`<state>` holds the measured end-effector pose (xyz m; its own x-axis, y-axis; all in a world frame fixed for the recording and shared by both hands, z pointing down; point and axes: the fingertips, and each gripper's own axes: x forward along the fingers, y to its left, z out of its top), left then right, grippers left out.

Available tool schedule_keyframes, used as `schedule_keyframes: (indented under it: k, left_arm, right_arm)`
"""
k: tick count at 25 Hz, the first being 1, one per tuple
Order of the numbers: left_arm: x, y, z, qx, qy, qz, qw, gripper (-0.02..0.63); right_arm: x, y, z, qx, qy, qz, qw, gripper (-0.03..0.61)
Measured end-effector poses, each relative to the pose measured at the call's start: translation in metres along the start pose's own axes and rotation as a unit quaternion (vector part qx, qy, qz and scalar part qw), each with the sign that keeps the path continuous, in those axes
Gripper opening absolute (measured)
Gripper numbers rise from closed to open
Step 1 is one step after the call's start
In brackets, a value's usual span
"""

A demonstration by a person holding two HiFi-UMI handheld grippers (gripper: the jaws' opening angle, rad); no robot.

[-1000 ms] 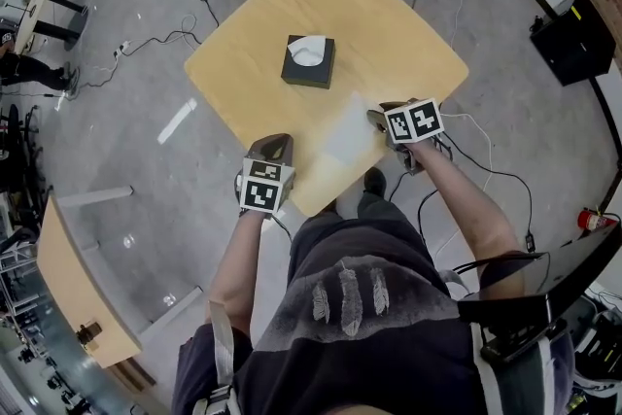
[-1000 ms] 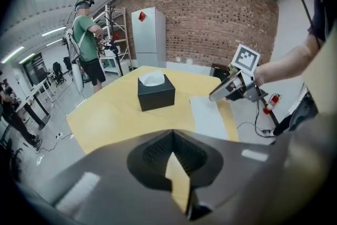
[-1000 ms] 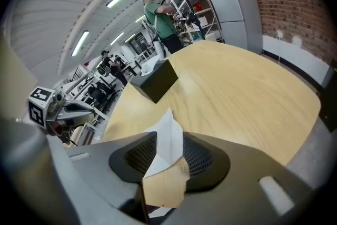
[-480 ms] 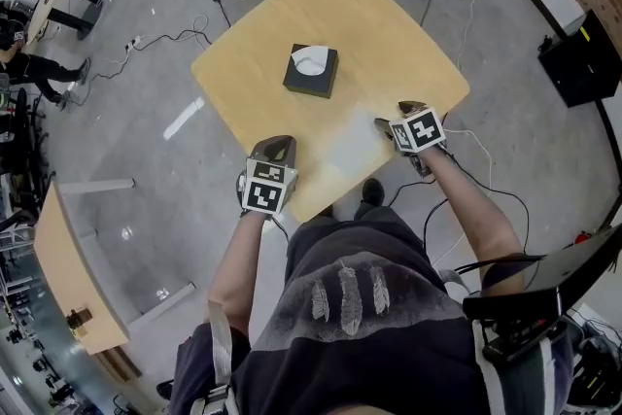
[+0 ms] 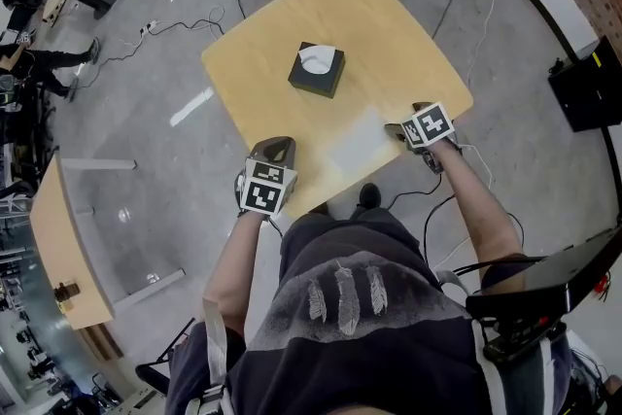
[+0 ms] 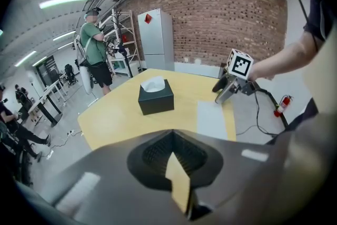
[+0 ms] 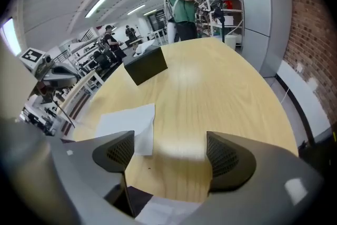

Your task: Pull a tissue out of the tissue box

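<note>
Black tissue box (image 5: 317, 70): white tissue tuft (image 5: 316, 59) sticking from top. Loose tissue (image 7: 126, 124) flat on table (image 5: 389, 34), just beside right gripper (image 7: 168, 153); jaws opening wide, nothing between. Left gripper (image 6: 174, 158) jaws pressed together, empty.

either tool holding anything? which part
Nothing. The right tool is opening, nothing between its jaws; the tissue lies flat beside it. The left tool is shut, empty.
</note>
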<state>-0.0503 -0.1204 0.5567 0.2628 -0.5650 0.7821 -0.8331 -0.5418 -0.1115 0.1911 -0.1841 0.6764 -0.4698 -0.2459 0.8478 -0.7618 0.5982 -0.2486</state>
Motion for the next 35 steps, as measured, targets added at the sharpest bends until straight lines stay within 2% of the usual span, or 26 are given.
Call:
schedule_keyframes:
  k: [2,7,10,13,17,23,25,26,27,28,31,35]
  left_arm:
    - [-0.002,0.0,-0.001,0.001,0.002,0.005,1.0,0.0]
    - [-0.008,-0.001,-0.007,-0.001,0.008,0.012,0.9999,0.0]
    - [-0.008,-0.004,-0.004,0.005,0.006,0.011,0.9999,0.0]
    - [-0.002,-0.019,0.01,0.029,0.001,-0.003,0.9996,0.0]
    - [0.012,-0.035,0.029,0.047,-0.016,-0.025,0.9985,0.0]
    - [0.007,-0.024,0.03,0.028,-0.025,-0.011,0.9992,0.0]
    - [0.002,-0.022,0.03,0.02,-0.024,-0.002,0.9995,0.0]
    - [-0.002,-0.02,0.03,0.019,-0.023,0.002,0.9996,0.0]
    - [-0.006,-0.018,0.03,0.017,-0.022,0.007,0.9996,0.0]
    - [-0.01,-0.015,0.03,0.015,-0.021,0.012,0.9996,0.0]
    - [-0.022,-0.004,0.027,0.007,-0.018,0.028,0.9994,0.0]
    - [-0.037,0.009,0.023,-0.004,-0.024,0.046,0.9987,0.0]
  right_arm:
    - [0.0,-0.009,0.0,-0.007,0.001,0.002,1.0,0.431]
    - [-0.012,-0.028,0.01,0.04,-0.05,0.009,0.998,0.431]
    - [-0.013,-0.027,0.011,0.046,-0.055,0.016,0.997,0.431]
    - [-0.013,-0.031,0.006,0.051,-0.048,0.001,0.998,0.431]
    - [-0.024,-0.039,0.013,0.056,-0.073,-0.022,0.995,0.427]
    - [-0.051,-0.012,0.065,0.047,-0.15,0.02,0.987,0.411]
    - [-0.06,0.001,0.083,0.031,-0.168,0.036,0.985,0.364]
    - [-0.065,0.009,0.091,0.023,-0.174,0.046,0.983,0.273]
    - [-0.068,0.016,0.097,0.015,-0.178,0.057,0.982,0.112]
    - [-0.072,0.025,0.104,0.008,-0.184,0.071,0.98,0.002]
    - [-0.079,0.053,0.119,0.001,-0.201,0.126,0.971,-0.002]
    - [-0.094,0.095,0.134,-0.011,-0.232,0.195,0.953,-0.002]
